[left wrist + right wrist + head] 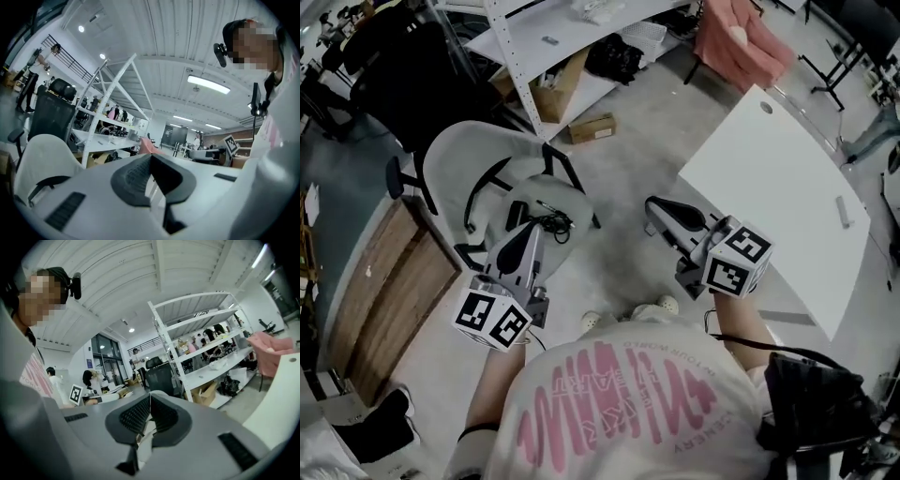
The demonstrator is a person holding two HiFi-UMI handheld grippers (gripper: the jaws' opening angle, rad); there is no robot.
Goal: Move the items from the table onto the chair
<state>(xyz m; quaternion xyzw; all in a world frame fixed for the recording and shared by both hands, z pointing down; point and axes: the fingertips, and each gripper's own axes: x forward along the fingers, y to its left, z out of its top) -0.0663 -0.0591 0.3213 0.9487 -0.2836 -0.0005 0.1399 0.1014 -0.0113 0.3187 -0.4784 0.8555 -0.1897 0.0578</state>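
Jaws together, the left tool (150, 157) is hovering by the white plastic chair (455, 155) bearing a black cable (548, 222), the closed right tool (150, 398) left of the white rectangular counter (773, 178).

Left gripper (521, 227) and right gripper (653, 206) point level, side by side, fingers closed together.

Two grippers are in view, the left gripper (523, 225) and the right gripper (652, 206), each with one marker cube. One white chair (455, 155) has one tangle of black cable (551, 222) on its seat. One white table (769, 178) carries one small grey item (844, 212) near the tabletop's right edge. There are two boxes, one cardboard box (555, 94) under the one white shelving rack (553, 37) and a flat cardboard box (592, 127) on the floor. There is also one pink armchair (736, 42) and one black office chair (403, 75).
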